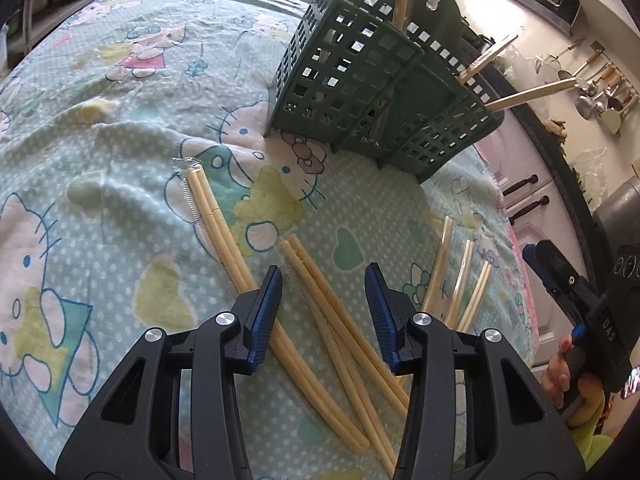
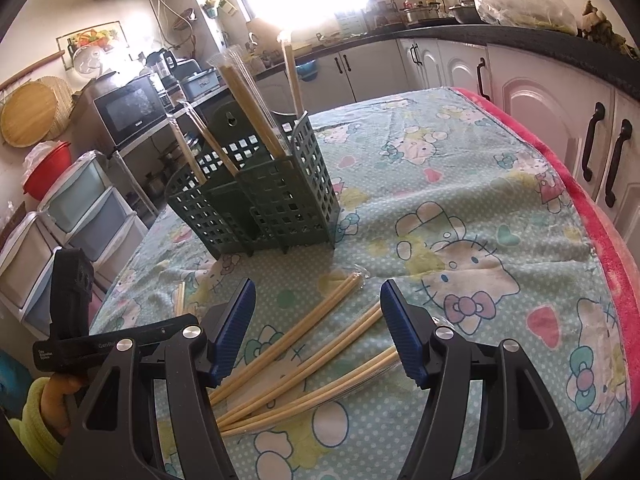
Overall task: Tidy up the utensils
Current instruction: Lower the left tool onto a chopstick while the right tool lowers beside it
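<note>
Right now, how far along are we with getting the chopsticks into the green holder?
Partly done. Several wrapped pairs already stand in the green holder. Nothing is gripped: the left gripper hangs open over one wrapped pair on the tablecloth, pads not touching it, and the right gripper is open and empty. Left: about five pairs lying on the cloth, including three thin ones.

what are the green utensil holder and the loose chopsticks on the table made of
Green utensil holder: looks like moulded plastic, matte, with a grid of square holes and thin walls. Loose chopsticks: pale, likely bamboo or wood, unvarnished look; some appear wrapped in clear film, which glints.
</note>
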Tool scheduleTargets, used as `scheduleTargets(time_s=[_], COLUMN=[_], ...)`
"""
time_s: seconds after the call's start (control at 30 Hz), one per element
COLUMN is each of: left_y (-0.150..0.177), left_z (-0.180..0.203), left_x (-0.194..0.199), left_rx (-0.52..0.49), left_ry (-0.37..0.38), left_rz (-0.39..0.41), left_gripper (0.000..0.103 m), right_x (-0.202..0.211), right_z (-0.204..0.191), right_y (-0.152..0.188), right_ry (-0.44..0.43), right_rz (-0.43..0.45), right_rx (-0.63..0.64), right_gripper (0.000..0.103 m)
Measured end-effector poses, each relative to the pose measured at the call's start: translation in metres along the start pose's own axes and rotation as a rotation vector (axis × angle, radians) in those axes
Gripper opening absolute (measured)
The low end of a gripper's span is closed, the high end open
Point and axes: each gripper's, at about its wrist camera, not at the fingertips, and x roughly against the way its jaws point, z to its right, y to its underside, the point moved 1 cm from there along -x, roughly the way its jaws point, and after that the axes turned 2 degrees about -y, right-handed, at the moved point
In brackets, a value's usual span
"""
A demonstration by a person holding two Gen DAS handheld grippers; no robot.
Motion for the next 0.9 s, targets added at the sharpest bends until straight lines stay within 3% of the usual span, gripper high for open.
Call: scheduleTargets(time_s=[0.1, 0.3, 0.67, 0.8, 0.9], left_y=[-0.006, -0.018, -0.027, -0.028, -0.028], left_z=[-0.001, -0.005, -0.019, -0.023, -0.020], left_x=[-0.003, -0.008, -0.013, -0.008, -0.003], left_rx=[0.015, 0.039, 0.062, 0.070, 0.070], left_ry=[-0.004, -0.020, -0.056, -0.034, -0.001], left_rz=[0.004, 0.024, 0.035, 0.041, 0.058], left_gripper=[0.043, 0.042, 0.010, 0.004, 0.003], right_x=[-0.010, -0.030, -0.080, -0.089, -0.094], right_z=[0.003, 0.002, 0.003, 0.006, 0.010], right_y=[-0.001, -0.007, -0.015, -0.014, -0.013], right_ry=[0.007, 0.010, 0.050, 0.057, 0.060], right_rz=[-0.031, -0.072, -0.167, -0.192, -0.201], right_rx=[-0.002, 0.022, 0.035, 0.024, 0.007], right_gripper=[0.063, 0.063, 0.061, 0.053, 0.041])
